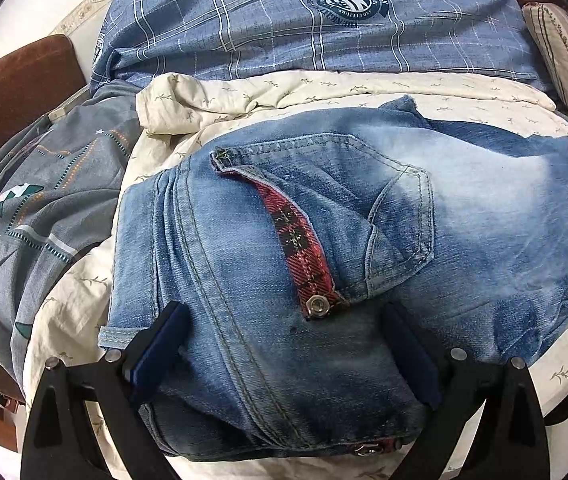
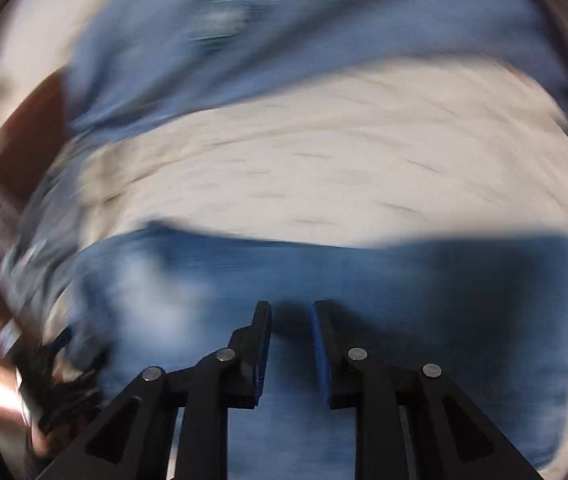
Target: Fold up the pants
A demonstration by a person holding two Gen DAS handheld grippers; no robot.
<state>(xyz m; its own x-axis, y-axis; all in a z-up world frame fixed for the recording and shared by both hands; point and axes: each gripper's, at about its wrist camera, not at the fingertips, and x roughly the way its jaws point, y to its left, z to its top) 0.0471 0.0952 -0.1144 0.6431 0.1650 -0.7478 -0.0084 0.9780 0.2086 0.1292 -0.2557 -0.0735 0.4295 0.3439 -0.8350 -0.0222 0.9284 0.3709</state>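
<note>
Light blue jeans (image 1: 324, 208) lie bunched on a cream quilt, back pocket and red plaid lining up. My left gripper (image 1: 282, 310) stands wide over the waist end, with a thick fold of denim between its fingers. The left pad's (image 1: 152, 360) blue face shows bare, so it does not press on the cloth. The right wrist view is heavily motion-blurred. There my right gripper (image 2: 292, 306) hovers over a darker stretch of the jeans (image 2: 404, 280), its pads a narrow gap apart with nothing between them.
The cream quilt (image 1: 324, 88) covers the bed. Behind it lies a blue plaid cover (image 1: 284, 20), with grey patterned bedding (image 1: 44, 200) on the left. A striped pillow (image 1: 564, 52) sits far right and a brown piece of furniture (image 1: 24, 80) far left.
</note>
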